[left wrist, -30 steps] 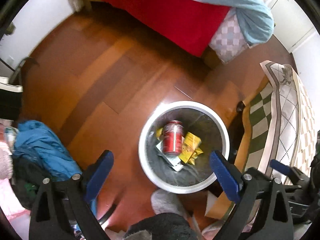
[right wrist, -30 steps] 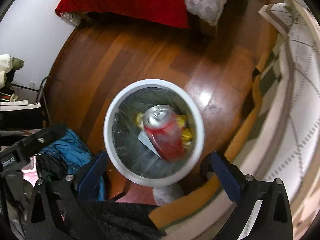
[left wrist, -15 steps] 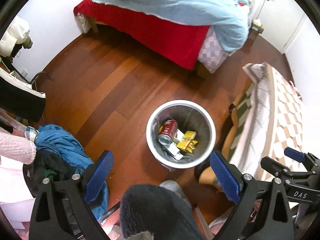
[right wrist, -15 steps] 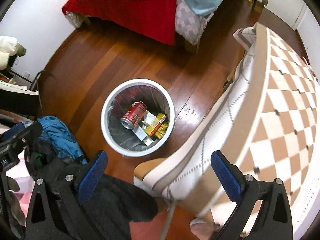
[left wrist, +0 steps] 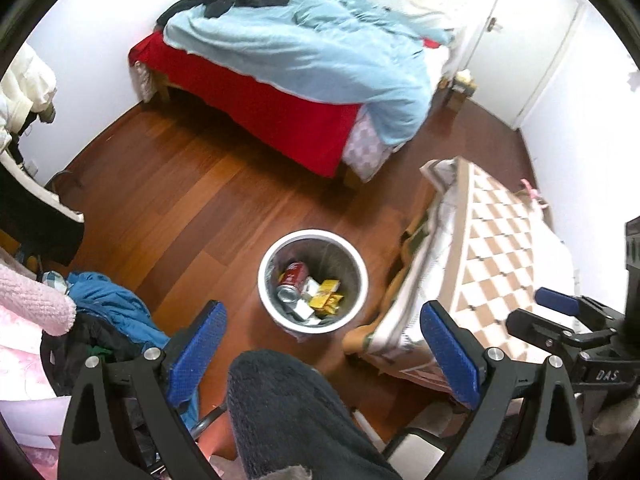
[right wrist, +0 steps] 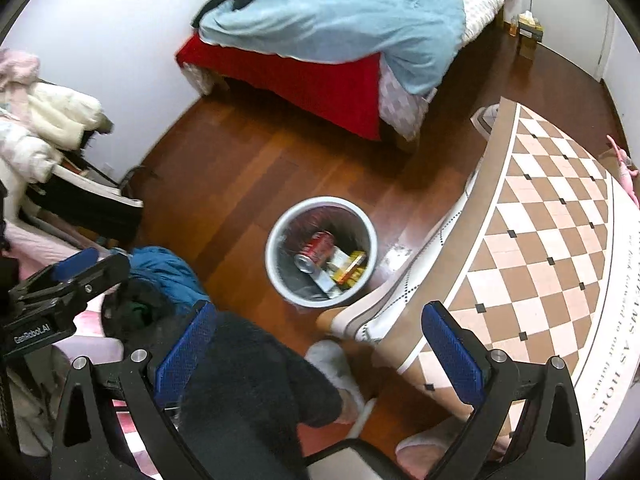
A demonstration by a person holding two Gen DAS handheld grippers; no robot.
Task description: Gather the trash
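Both grippers are held high above the floor, looking down on a white trash bin [left wrist: 362, 268] that stands on the wooden floor [left wrist: 168, 200]. The left gripper [left wrist: 324, 348] has its blue-padded fingers [left wrist: 198, 340] spread wide with nothing between them; the bin appears above the gap between the pads, well apart from both, slightly nearer the left-hand pad. The right gripper [right wrist: 320, 344] is likewise spread wide and empty, and its own view shows the bin [right wrist: 276, 240] above the gap between the pads, clear of both.

Inside the bin a red soda can [left wrist: 291, 276] lies on its side with its silver end toward the camera. Beside it are a yellow wrapper [left wrist: 326, 299] and white paper scraps [left wrist: 308, 286], all resting on the grey liner. The right wrist view shows the same can [right wrist: 315, 251] and wrapper [right wrist: 351, 266].

A checkered tablecloth [left wrist: 500, 248] hangs just beside the bin on its right. A blue garment [left wrist: 108, 304] lies heaped on its left. A bed [left wrist: 260, 96] with a red sheet and a light blue blanket stands beyond.

The left wrist view alone shows the right gripper's body at the right edge, over the tablecloth, and a white door [left wrist: 532, 40] behind the bed. The right wrist view alone shows the left gripper's body at its left edge, lettering printed along the tablecloth border [right wrist: 622, 320], a pale slipper [right wrist: 336, 364] on the floor below the bin, and white coats [right wrist: 52, 116] piled on a rack by the wall. A dark-clothed knee [left wrist: 288, 408] fills the lower centre of both views.
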